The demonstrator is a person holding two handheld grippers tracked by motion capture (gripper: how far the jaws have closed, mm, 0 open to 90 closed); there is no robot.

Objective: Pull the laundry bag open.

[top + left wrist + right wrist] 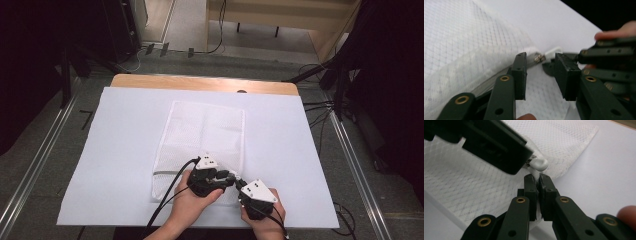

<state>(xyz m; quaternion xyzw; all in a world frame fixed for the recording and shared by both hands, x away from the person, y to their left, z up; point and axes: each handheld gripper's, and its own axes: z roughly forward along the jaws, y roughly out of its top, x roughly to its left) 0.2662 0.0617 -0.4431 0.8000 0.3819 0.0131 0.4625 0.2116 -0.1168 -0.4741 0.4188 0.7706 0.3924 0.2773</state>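
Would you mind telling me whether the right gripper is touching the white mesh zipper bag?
Touching. In the right gripper view, the right gripper has its fingers shut on the white mesh zipper bag, pinching fabric between them.

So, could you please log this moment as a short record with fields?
surface: white sheet over a wooden table
item: white mesh bag, lying flat
zipper: along the bag's near end, white pull tab at its right corner
left gripper: open, jaws either side of the zipper end
right gripper: shut on the bag's corner fabric below the tab
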